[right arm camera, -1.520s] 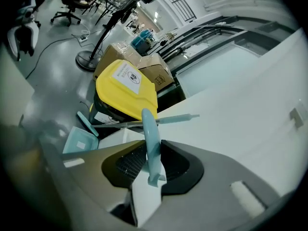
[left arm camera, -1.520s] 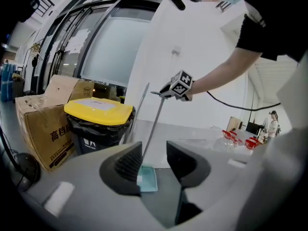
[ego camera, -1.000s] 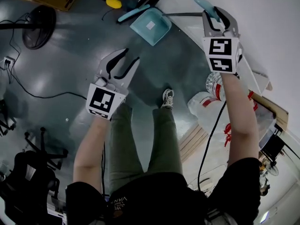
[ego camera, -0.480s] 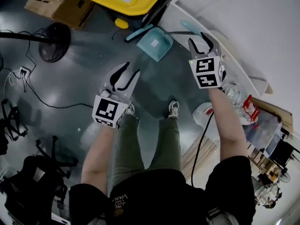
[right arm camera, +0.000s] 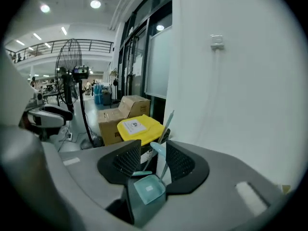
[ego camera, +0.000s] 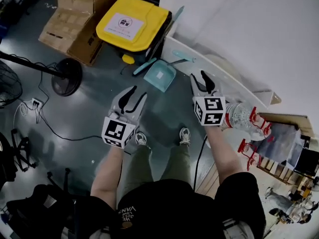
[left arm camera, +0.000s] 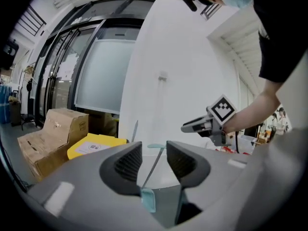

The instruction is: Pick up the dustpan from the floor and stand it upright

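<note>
Teal dustpan [ego camera: 159, 76] upright, handle leaning on white ledge [ego camera: 175, 46].
Left tool [ego camera: 138, 92] and right tool [ego camera: 198, 77] wide, empty; task looks done.

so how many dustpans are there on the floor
1. The teal dustpan sits on the floor in front of the yellow bin, close to the white wall. Another one could be hidden behind the bin or the cardboard boxes.

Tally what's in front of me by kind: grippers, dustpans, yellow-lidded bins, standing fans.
Grippers: 2, left gripper and right gripper
Dustpan: 1
Yellow-lidded bin: 1
Standing fan: 1
Total: 5
</note>
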Demonstrator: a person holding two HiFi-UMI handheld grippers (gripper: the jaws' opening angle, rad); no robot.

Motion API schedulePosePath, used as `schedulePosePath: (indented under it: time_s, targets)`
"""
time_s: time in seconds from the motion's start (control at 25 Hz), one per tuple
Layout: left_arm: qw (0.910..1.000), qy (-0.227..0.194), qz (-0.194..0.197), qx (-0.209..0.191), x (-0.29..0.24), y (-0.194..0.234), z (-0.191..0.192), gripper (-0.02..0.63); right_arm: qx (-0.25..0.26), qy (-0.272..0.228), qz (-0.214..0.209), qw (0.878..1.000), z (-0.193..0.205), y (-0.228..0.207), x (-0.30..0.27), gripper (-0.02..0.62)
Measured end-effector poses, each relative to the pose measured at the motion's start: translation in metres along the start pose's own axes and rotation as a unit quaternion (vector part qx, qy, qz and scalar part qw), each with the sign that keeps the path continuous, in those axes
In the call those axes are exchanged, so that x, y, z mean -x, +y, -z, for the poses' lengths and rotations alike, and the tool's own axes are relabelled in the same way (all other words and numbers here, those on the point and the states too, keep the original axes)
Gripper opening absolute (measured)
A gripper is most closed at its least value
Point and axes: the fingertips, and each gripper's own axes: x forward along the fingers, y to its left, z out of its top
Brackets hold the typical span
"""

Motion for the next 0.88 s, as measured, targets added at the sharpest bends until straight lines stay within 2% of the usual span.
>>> schedulePosePath:
  time_s: [0.2, 0.36, 0.44, 0.68, 0.88]
  targets:
    - [0.9998, -0.017, 0.006, -0.009, 0.018, -0.013, -0.043, 0.167, -0.068, -0.054, -0.011, 0.996, -0.022, 0.019, 0.055, 0.156]
    - [0.9993, -0.028, 0.015, -0.019, 0.031, -0.028, -0.068, 0.167, -0.091, -0.087, -0.025, 0.992, -0.038, 0.037, 0.094, 0.147]
    - [0.9991, -0.031, 0.022, -0.020, 0.038, -0.037, -0.076, 0.167, -0.101, -0.100, -0.028, 0.989, -0.042, 0.045, 0.112, 0.051]
    - [0.9976, -0.045, 0.042, -0.029, 0.060, -0.052, -0.098, 0.167, -0.094, -0.108, -0.042, 0.989, -0.045, 0.072, 0.150, 0.003]
    - [0.9967, -0.047, 0.054, -0.038, 0.077, -0.061, -0.106, 0.167, -0.109, -0.107, -0.044, 0.987, -0.042, 0.088, 0.168, 0.003]
